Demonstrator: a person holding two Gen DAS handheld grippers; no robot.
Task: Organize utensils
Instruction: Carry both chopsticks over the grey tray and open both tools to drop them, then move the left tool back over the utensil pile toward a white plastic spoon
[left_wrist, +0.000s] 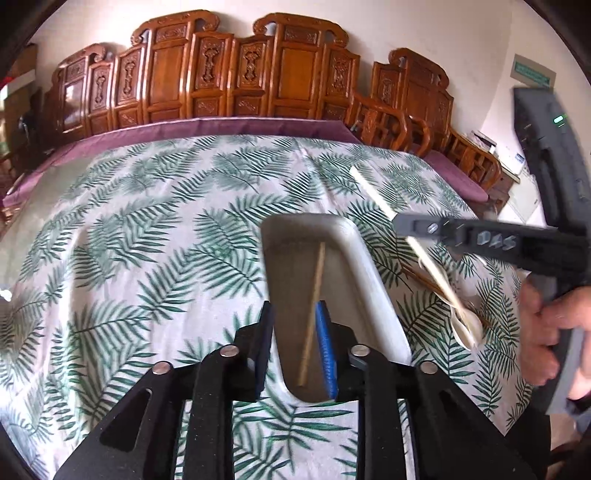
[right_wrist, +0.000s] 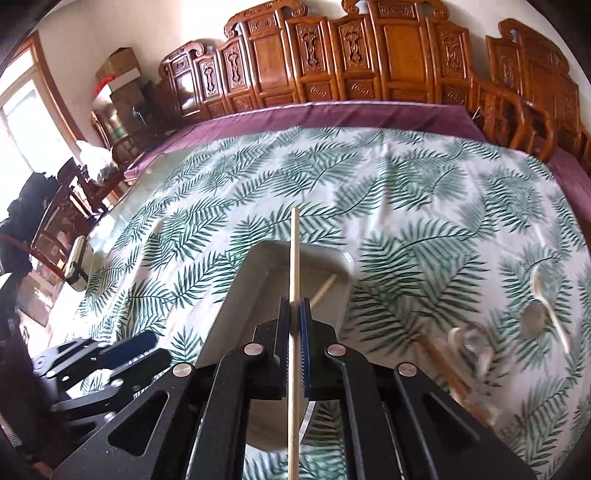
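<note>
Left wrist view
Left gripper (left_wrist: 293, 334): jaws parted over the near end of the tray (left_wrist: 364, 273), pads pressing on nothing.
Loose chopstick (left_wrist: 312, 314): lies inside the tray, running near to far, close to the blue pad but apart from it, by my reading.
Right gripper (left_wrist: 410, 230): comes in from the right, a hand (left_wrist: 550, 332) on its grip, clamped on a pale chopstick (left_wrist: 373, 192) that slants up to the far left.
Leftovers: a white spoon (left_wrist: 467, 325) and a brown chopstick (left_wrist: 424, 282) lie on the cloth (left_wrist: 147, 240) right of the tray.

Right wrist view
Right gripper (right_wrist: 294, 317): closed tight on the pale chopstick (right_wrist: 294, 258), which runs straight between the pads, far tip over the tray's far rim, near end trailing under the body.
Tray (right_wrist: 258, 280): directly beneath, with the loose chopstick (right_wrist: 323, 290) showing at its right side.
Left gripper (right_wrist: 110, 354): sits low at the near left, just off the tray's edge.
Still on the cloth: spoons (right_wrist: 543, 299) and a brown chopstick (right_wrist: 443, 369) to the right.

Doing the step well
Aim: lower the held chopstick until it is inside the walls before letting go, lined up with the one already there.
Watch: the stick is long, so a tilted release could leave an end on the rim.
Left side: best drawn clear of the tray so the two grippers do not meet.
</note>
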